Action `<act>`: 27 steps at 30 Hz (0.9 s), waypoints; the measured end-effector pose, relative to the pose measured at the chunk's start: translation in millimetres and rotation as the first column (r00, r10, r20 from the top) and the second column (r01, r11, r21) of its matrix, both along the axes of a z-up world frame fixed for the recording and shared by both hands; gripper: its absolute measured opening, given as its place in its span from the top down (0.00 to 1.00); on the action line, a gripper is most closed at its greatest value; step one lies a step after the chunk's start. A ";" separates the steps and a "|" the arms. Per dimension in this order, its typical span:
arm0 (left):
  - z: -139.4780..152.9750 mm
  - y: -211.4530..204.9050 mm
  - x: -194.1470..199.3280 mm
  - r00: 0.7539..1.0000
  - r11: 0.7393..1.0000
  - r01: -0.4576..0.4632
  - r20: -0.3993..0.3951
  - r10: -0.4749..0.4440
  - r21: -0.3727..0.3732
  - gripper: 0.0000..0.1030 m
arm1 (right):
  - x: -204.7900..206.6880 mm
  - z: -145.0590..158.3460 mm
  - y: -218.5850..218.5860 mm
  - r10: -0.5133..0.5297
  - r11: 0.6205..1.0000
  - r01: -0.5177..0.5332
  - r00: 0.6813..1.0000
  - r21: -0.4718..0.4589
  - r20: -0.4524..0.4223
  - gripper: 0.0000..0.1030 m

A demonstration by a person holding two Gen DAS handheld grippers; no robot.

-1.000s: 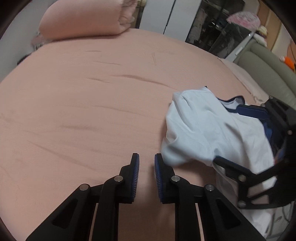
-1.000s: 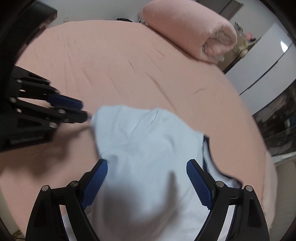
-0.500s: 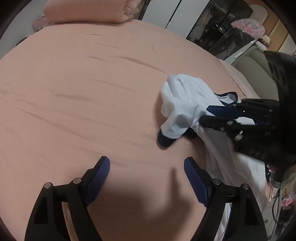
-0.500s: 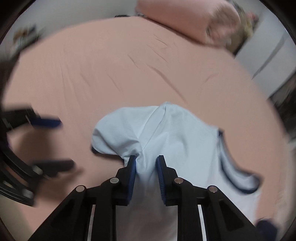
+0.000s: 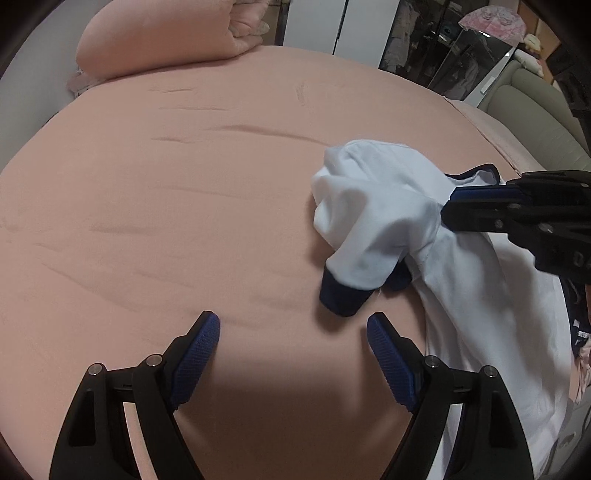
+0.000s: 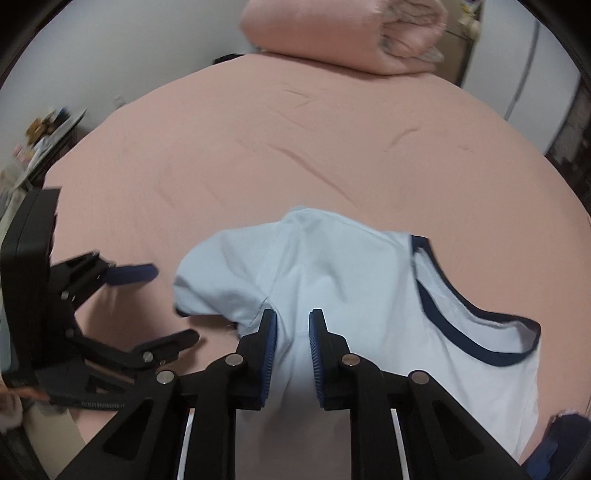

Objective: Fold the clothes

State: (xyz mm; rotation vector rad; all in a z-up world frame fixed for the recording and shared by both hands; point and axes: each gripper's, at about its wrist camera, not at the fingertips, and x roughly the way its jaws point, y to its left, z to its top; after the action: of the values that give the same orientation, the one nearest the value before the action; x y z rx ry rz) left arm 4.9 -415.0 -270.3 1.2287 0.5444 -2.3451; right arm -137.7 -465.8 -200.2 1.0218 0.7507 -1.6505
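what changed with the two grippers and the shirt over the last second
The left gripper went from nearly shut over the bare sheet to wide open, near the navy cuff. The right gripper went from wide open to shut on the white shirt, pinching it near the sleeve seam and bunching it. The pink bed sheet and the rolled blanket stayed put.

Pale blue T-shirt (image 6: 332, 266) with navy neckband (image 6: 476, 314) and navy sleeve cuff (image 5: 341, 297), on a plain salmon-pink bedsheet (image 5: 166, 184). Folded pink quilt (image 6: 332, 33) at 12 o'clock. Both grippers black; finger pads (image 5: 194, 350) blue, cross-hatched. White wardrobe doors (image 5: 340, 26) beyond.
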 end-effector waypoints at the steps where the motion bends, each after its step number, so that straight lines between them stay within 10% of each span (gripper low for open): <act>1: 0.5 0.4 -2.1 1.000 1.000 -0.006 0.002 0.006 -0.008 0.21 | -3.0 -1.5 1.1 -0.019 1.000 0.019 1.000 0.010 -0.002 0.84; 11: 7.7 0.0 -28.2 1.000 0.996 -0.030 0.001 0.030 -0.089 0.24 | -11.7 -5.1 12.2 -0.075 0.997 0.075 0.997 0.005 -0.005 0.84; 14: 7.9 -1.1 -35.1 0.998 0.991 -0.053 0.022 0.056 -0.121 0.70 | 9.2 5.0 11.8 0.018 1.000 -0.019 0.997 -0.014 -0.070 0.80; 16: 11.2 -3.8 -36.5 0.998 0.994 -0.063 -0.005 0.063 -0.085 0.78 | 20.5 7.1 10.3 0.068 0.997 -0.069 0.993 -0.014 -0.096 0.63; 19: 20.8 -6.0 -41.8 0.999 0.997 -0.035 -0.033 0.032 -0.075 0.80 | 29.0 11.5 14.8 0.096 0.994 -0.101 0.992 -0.050 -0.080 0.34; 27: 43.8 -12.2 -55.7 0.996 0.997 0.037 -0.077 -0.042 -0.069 0.80 | 58.5 4.1 6.5 0.161 0.986 -0.168 0.966 -0.016 -0.200 0.33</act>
State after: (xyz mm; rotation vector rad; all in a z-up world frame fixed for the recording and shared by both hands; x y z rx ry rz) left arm -50.8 -427.3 -226.5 1.1310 0.4664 -2.4327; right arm -79.2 -459.3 -196.0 0.7574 0.9118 -1.6287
